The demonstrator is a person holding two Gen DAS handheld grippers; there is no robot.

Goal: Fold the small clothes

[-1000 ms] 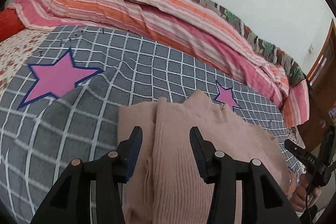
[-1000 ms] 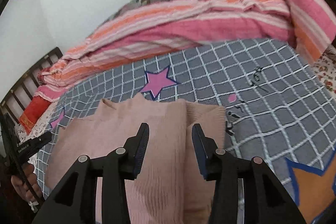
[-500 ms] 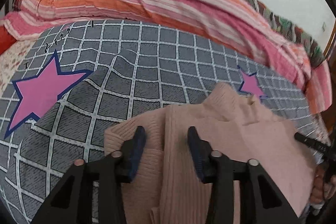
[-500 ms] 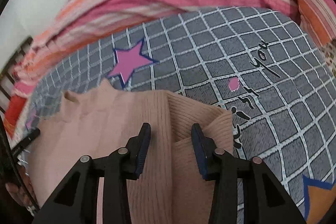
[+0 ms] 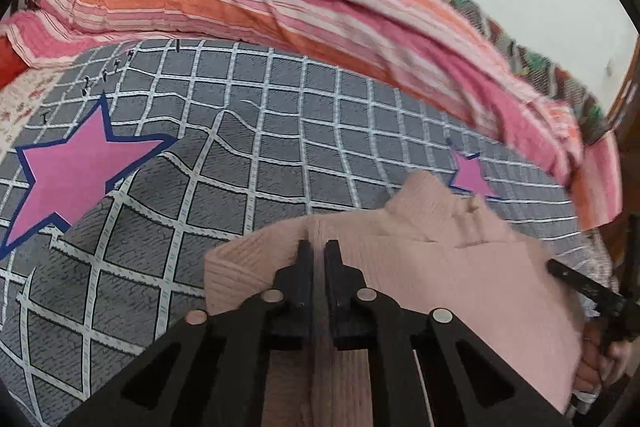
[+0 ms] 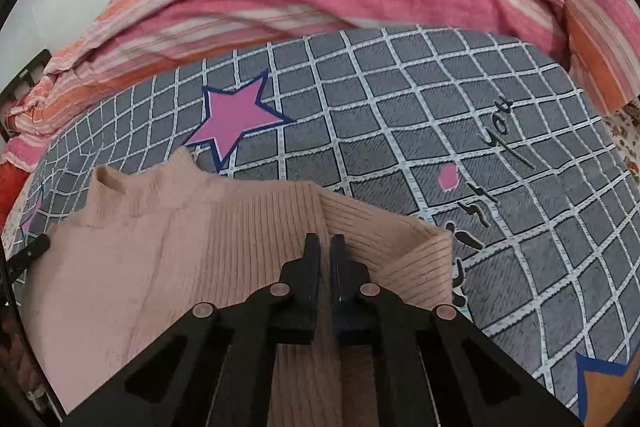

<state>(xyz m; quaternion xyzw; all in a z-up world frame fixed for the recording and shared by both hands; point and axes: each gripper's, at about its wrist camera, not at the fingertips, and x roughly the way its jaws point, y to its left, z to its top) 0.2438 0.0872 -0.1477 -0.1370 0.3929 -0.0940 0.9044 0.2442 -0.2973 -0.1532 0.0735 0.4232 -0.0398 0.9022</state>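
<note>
A: Where do you stand?

B: Your left gripper (image 5: 318, 255) and right gripper (image 6: 325, 249) have both just been closing; each now pinches a fold of the sweater (image 6: 168, 259) at a shoulder seam, fingers pressed together on the knit.

A: And the sweater?

B: Flat on the bed (image 6: 400, 115), collar pointing away from you, long axis running toward you.

A: Next move?

B: Probably a lengthwise fold: lift both pinches evenly, or the knit may slip and skew.
</note>
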